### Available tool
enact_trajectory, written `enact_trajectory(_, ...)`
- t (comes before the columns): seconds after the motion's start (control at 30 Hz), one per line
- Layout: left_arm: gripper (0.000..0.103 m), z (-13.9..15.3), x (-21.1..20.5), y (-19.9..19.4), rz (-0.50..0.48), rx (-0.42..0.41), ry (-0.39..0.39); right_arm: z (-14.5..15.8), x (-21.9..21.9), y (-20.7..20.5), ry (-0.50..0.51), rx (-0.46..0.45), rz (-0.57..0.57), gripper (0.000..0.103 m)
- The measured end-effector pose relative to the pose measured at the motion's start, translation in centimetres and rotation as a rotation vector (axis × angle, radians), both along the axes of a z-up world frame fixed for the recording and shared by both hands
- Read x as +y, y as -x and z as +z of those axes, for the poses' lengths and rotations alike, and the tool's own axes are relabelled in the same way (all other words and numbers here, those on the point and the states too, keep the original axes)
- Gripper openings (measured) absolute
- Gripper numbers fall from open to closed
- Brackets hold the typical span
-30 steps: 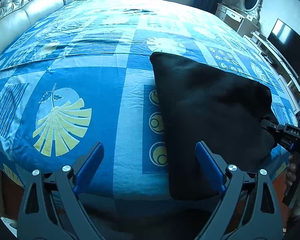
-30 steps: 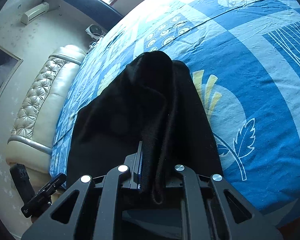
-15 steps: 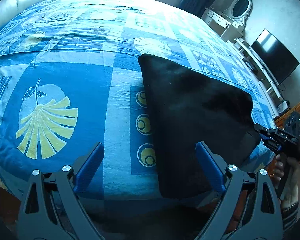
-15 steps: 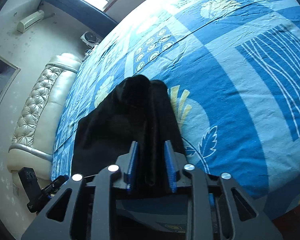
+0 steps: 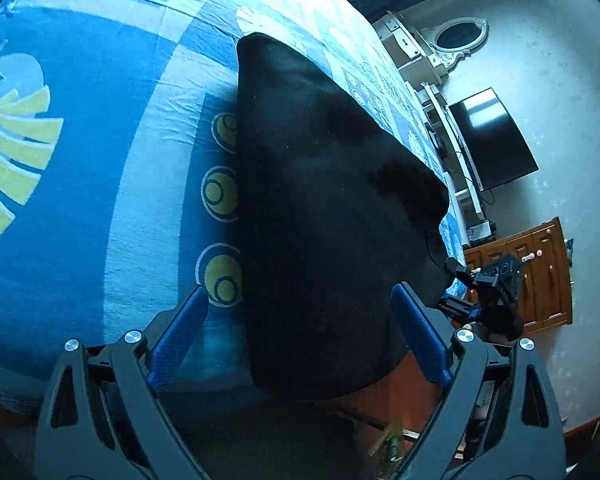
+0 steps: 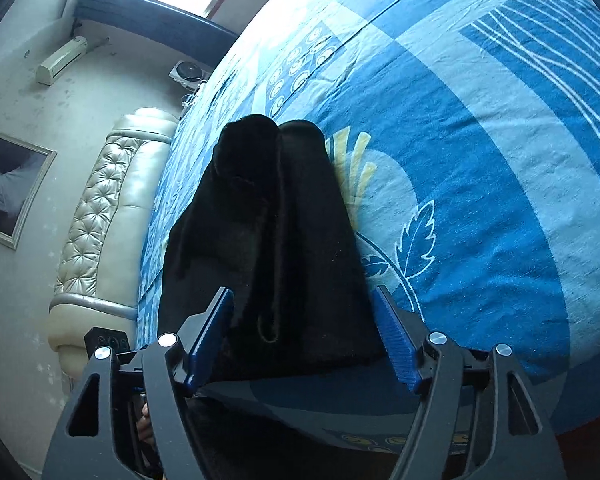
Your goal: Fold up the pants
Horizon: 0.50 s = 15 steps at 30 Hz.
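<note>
Left wrist view shows me my left gripper (image 5: 298, 336) with its jaws spread wide, the two blue pads (image 5: 178, 334) far from each other. Between them I see the near edge of the black pants (image 5: 324, 216), but the pads do not press on the cloth; one pad is over the blue bedspread (image 5: 80, 168) and the other is beside the right border of the pants. So this claw is released and holds nothing.

The pants lie folded on the bedspread as a dark, broad shape, narrow at the far end and wide near me. The near end hangs a little over the edge of the bed. At the right border of the pants I see my right gripper (image 5: 454, 284) from the side, just beside the cloth, with part of a hand (image 5: 476, 326) under it.

In the right wrist view, the right gripper (image 6: 304, 336) is opening at this moment. Its blue pads (image 6: 394, 344) stand on both sides of the pants (image 6: 268, 240), and I see a gap between each pad and the cloth, so it does not clench the fabric. A folded ridge of the pants runs away from me in the middle, between the jaws. The cloth rests on the bedspread (image 6: 480, 160), beside a white leaf pattern (image 6: 416, 236). A padded headboard (image 6: 112, 208) is at the left.
</note>
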<state>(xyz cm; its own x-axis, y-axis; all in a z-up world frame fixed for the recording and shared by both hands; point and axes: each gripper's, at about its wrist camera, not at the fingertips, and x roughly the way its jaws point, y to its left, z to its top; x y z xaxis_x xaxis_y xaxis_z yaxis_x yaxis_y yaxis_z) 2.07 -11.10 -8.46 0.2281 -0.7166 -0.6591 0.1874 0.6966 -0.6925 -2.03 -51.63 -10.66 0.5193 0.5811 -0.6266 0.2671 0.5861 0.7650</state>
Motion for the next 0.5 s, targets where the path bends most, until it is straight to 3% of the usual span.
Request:
enact_trajectory(0.1,0.092,-1.0,-1.0,-0.5,-0.023,0.052,0.062,-0.8,0.3,0.0,-0.042,-0.014,-0.006,0.073)
enact_trajectory(0.17,0.091,-1.3,-1.7,-0.7,-0.028,0.056,0.061,-0.8,0.6,-0.2,-0.032,-0.029,0.010,0.073)
enact_trajectory(0.2,0.079,-1.2,-2.1,-0.8,-0.035,0.043,0.045,-0.7,1.0,-0.3,-0.009,-0.031,0.023,0.071)
enact_trajectory(0.23,0.071,-1.2,-2.5,-0.9,-0.051,0.038,0.027,-0.6,1.1,-0.4,0.019,-0.031,0.034,0.060)
enact_trajectory(0.3,0.062,-1.1,-2.9,-1.3,-0.060,0.042,-0.014,-0.5,1.3,-0.4,0.043,-0.028,0.045,0.054)
enact_trajectory(0.5,0.044,0.5,-3.5,-1.2,-0.068,-0.011,-0.108,-0.1,2.1,-0.7,0.021,-0.047,0.046,0.041)
